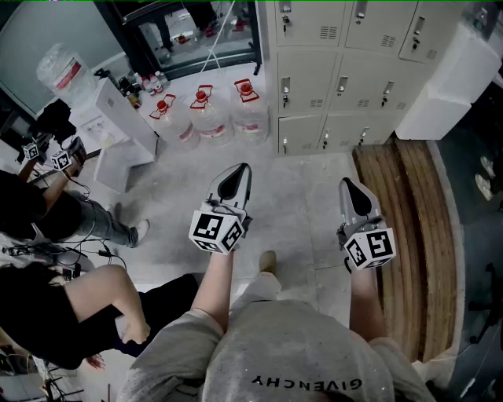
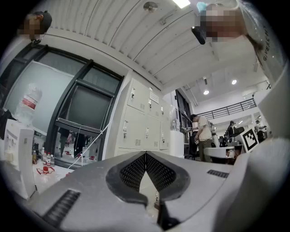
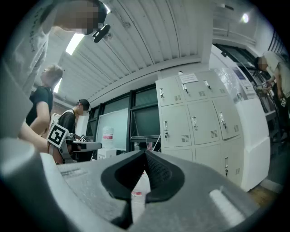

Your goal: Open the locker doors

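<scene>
I'm standing well back from the lockers, holding my left gripper and right gripper out, both pinching shut on nothing, water jugs sitting off left.

The grey shirt of the person wearing the camera is showing the brand GIVENCHY, upside down from above. Red labels on the water jugs are coming out too small to read.

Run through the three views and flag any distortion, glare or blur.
Head view: evenly lit and sharp, though the lockers tilt with the wide lens. Left gripper view: heavy fisheye with black corners, a ceiling light blown out at the top, and the left gripper slightly soft up close. Right gripper view: the same fisheye bowing, with a glaring strip light.
</scene>
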{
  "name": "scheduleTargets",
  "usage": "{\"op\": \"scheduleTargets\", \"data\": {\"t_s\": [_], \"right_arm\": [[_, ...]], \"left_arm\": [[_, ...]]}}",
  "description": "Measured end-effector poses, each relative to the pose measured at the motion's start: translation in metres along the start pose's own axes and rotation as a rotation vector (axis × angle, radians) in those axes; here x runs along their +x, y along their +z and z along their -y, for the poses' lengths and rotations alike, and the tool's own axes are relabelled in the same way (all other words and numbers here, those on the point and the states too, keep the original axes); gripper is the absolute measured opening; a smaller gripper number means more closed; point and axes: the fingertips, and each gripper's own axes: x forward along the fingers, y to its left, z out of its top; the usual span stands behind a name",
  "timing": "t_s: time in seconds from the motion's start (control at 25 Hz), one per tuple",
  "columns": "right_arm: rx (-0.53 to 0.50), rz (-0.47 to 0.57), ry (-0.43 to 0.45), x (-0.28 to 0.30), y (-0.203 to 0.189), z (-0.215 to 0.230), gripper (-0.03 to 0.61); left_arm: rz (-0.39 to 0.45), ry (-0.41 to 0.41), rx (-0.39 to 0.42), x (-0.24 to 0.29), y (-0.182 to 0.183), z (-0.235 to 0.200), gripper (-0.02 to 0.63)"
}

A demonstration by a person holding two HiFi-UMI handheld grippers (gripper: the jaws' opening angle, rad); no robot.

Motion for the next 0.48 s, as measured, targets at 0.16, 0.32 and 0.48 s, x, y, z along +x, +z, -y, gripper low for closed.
{"op": "scheduleTargets", "data": {"t_s": [0.16, 0.32, 0.48], "right_arm": [[0.003, -0.001, -0.013, 0.049, -0.008, 0.010, 0.002], [0.016, -0.007, -0.036, 0.090, -0.018, 0.019, 0.002], [0.030, -0.013, -0.048, 0.130, -0.033, 0.023, 0.002]], "left_arm": [[-0.005, 0.000, 0.010, 0.033, -0.002, -0.042, -0.002], [-0.006, -0.004, 0.002, 0.060, -0.004, -0.079, -0.002], [-0.008, -0.014, -0.009, 0.084, -0.009, -0.112, -0.002]]}}
